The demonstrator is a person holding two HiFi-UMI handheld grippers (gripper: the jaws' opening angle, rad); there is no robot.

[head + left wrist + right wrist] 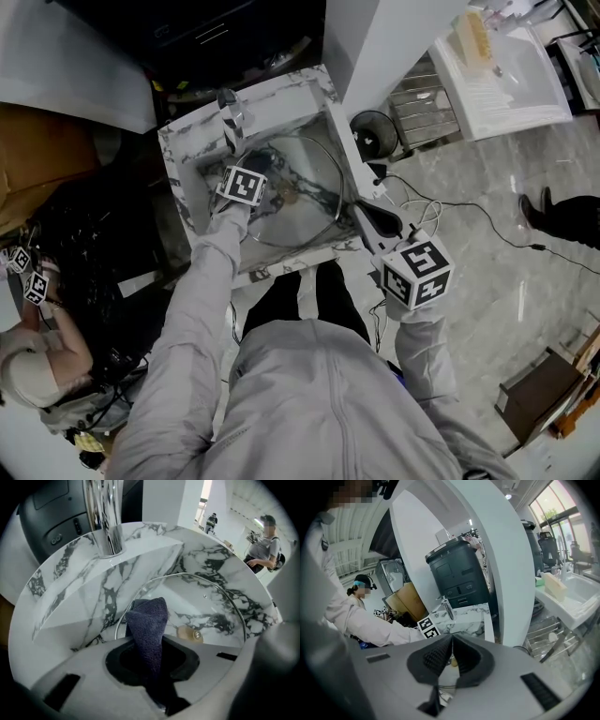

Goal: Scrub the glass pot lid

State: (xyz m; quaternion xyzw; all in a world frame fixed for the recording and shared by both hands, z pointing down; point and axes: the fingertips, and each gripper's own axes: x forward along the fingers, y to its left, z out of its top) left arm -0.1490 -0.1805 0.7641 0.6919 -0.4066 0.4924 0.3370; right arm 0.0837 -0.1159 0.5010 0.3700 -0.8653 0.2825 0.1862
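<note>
Here's the marble sink in the upper middle of the head view, and the glass pot lid lies tilted inside its basin, steel rim showing and beige knob facing up. The left gripper is clenched on a dark blue cloth. The folded cloth stands up out of the gripper, its tip over the lid's left edge, just below the chrome faucet at the top of that view. Over at the right of the basin, the right gripper has its ribbed pads pressed nearly together on the lid's rim, with the knob peeking through the thin slit between them. In the head view that gripper meets the lid at its right edge, beside the sink wall.
</note>
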